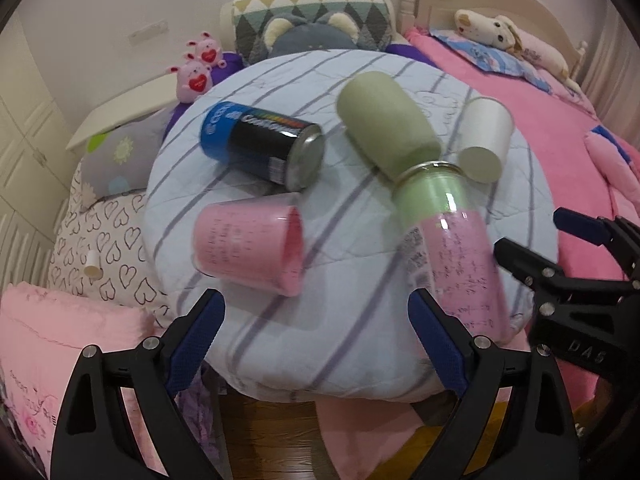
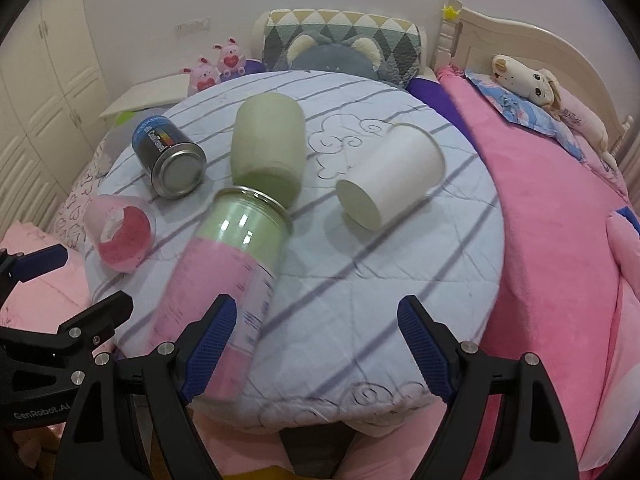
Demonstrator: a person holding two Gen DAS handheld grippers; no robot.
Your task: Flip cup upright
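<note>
Several containers lie on their sides on a round quilted cushion point(image 1: 352, 320) point(image 2: 400, 280). A pink cup point(image 1: 248, 248) point(image 2: 120, 234) lies at the near left, mouth facing right. A white cup point(image 1: 486, 140) point(image 2: 394, 176) lies at the right. A green cup point(image 1: 384, 126) point(image 2: 268, 148) lies in the middle. A green-and-pink glass jar point(image 1: 452, 248) point(image 2: 224, 276) lies in front of it. My left gripper point(image 1: 316, 340) is open and empty just below the pink cup. My right gripper point(image 2: 316, 344) is open and empty, with the jar by its left finger.
A blue and black tin can point(image 1: 264, 144) point(image 2: 168, 156) lies at the back left. Plush toys point(image 2: 532, 76) and pillows point(image 1: 312, 20) line the headboard. A pink blanket point(image 2: 560, 240) covers the bed to the right. The right gripper point(image 1: 560, 264) shows in the left view.
</note>
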